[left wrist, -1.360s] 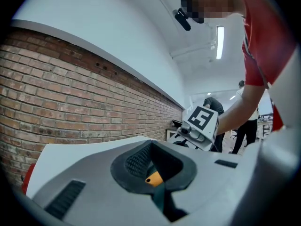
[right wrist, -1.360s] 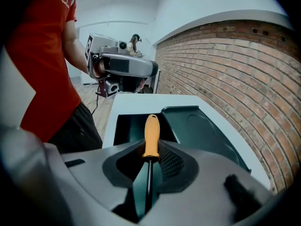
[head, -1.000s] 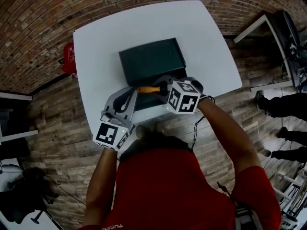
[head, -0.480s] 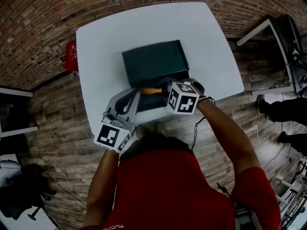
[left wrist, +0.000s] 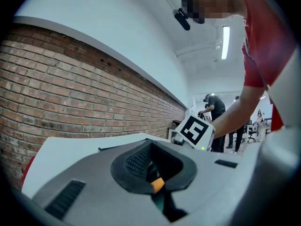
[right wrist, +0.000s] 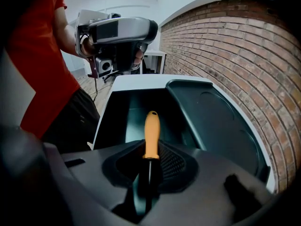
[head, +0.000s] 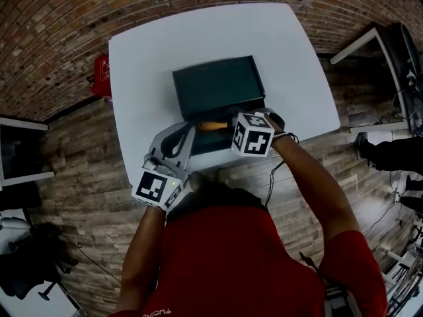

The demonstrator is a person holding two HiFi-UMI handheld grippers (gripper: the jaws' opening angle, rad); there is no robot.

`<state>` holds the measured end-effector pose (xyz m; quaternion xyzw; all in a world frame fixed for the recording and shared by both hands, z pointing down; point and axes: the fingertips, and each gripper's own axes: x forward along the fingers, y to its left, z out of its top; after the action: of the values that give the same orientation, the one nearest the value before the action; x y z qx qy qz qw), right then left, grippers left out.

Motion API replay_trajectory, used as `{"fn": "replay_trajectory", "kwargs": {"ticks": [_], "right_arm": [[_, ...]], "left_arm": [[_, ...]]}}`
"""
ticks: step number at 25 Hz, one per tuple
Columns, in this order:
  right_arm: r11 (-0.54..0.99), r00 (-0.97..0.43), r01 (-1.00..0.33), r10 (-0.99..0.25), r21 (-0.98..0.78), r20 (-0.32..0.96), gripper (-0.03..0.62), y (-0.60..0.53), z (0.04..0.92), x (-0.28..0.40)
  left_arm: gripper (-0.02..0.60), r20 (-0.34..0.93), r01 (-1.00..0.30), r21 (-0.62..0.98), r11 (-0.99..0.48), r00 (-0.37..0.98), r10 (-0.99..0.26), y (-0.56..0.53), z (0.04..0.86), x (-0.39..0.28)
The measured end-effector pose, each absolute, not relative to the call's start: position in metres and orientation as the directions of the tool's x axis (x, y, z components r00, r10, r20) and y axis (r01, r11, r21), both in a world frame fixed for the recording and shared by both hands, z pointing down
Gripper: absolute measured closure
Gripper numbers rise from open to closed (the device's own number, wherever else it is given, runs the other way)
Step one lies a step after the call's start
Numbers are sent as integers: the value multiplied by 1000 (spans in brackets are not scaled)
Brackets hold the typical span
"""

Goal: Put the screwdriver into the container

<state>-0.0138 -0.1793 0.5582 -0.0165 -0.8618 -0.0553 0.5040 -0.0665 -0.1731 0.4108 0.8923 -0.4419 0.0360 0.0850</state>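
Observation:
A dark green container lies open on the white table, its lid folded back toward the wall. My right gripper is shut on the screwdriver at its dark shaft. The orange handle points forward over the container's open tray, with the lid to the right. My left gripper hovers at the tray's left end, jaws together with nothing held. A bit of orange handle shows through its jaws. In the right gripper view the left gripper faces me.
A red object stands on the floor at the table's left edge, next to the brick wall. Another white table and people's legs are at the right. The table's near edge is right under my grippers.
The head view shifted slightly. Both grippers and the screwdriver stay in about the same place over the container.

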Motion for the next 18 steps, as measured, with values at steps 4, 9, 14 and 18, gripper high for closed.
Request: {"fn": "replay_trajectory", "kwargs": {"ticks": [4,9,14,18], "right_arm": [[994,-474,84,-24,72,880,505,-177,563,-15],[994,-456,84,-22,68,890,506,-178,568,-13],[996,-462,67,-21,58,887,505,-179,567,-13],[998,-479,52,-15,45,877,493,-180,564,-13]], "left_arm": [[569,154,-791,114,-601,611,-776,-175,415,-64],[569,162,-785,114,-609,619,-768,-176,417,-60],[569,160,-781,112,-614,624,-765,-176,417,-60],[569,163,-780,116,-615,625,-763,-175,417,-60]]}}
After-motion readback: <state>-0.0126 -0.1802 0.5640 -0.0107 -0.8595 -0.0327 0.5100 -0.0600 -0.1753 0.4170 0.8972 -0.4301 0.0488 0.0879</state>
